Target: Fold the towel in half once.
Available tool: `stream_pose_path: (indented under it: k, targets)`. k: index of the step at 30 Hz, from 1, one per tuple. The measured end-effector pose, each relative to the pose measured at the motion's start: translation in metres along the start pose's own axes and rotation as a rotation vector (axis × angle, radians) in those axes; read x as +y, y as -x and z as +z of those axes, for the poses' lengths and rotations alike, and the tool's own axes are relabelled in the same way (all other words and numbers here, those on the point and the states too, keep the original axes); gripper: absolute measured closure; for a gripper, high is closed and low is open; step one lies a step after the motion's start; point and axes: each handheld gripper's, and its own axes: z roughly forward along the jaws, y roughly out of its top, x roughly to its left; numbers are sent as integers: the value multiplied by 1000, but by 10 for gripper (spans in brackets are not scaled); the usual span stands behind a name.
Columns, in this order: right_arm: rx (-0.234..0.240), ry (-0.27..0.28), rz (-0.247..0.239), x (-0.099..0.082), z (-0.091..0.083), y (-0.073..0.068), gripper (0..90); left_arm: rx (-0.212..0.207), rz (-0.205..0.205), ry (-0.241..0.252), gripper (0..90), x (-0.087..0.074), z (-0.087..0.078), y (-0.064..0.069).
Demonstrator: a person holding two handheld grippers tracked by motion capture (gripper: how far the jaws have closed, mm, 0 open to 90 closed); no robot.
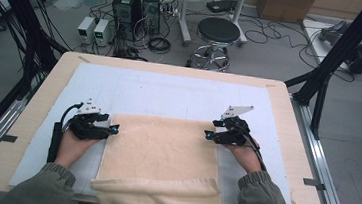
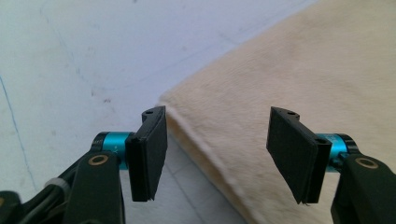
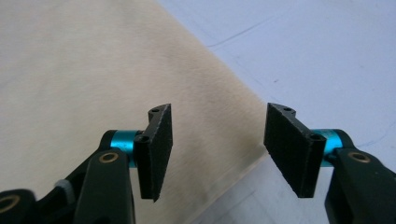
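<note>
My left claw (image 2: 212,156) stands open with nothing between its jaws, poised just above the left far corner of the cream towel (image 2: 299,93), one jaw over the white mat (image 2: 70,56) and the other over the pile, so the hem runs between them. My right claw (image 3: 217,149) is open and empty too, mirrored at the right far corner, where the towel's edge slants down between its jaws. Seen from above, the left claw (image 1: 111,129) and the right claw (image 1: 209,134) face each other across the towel (image 1: 161,150), one at each side of its far edge, which I judge is the stance for taking both corners at once and folding or lifting the cloth evenly. The towel lies flat in the middle of the mat (image 1: 169,93), its near part folded over and hanging off the desk (image 1: 290,142) toward me. Beyond the desk stand a black stool (image 1: 218,33) and computer towers (image 1: 135,7) among cables.
</note>
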Motion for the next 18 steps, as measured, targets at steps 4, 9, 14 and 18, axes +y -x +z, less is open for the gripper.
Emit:
stream_pose_path:
  k: [4,9,14,18]
  targets:
    - [-4,-30,21,1,13,10,395,24,-51,-11,418,3,11,-9]
    - [8,-56,47,0,22,16,381,4,-97,-28,454,3,20,-17]
    - [45,-70,30,1,24,13,543,-24,-78,-37,533,2,22,-17]
    - [110,-85,50,3,24,13,788,-51,-73,-47,806,7,26,-16]
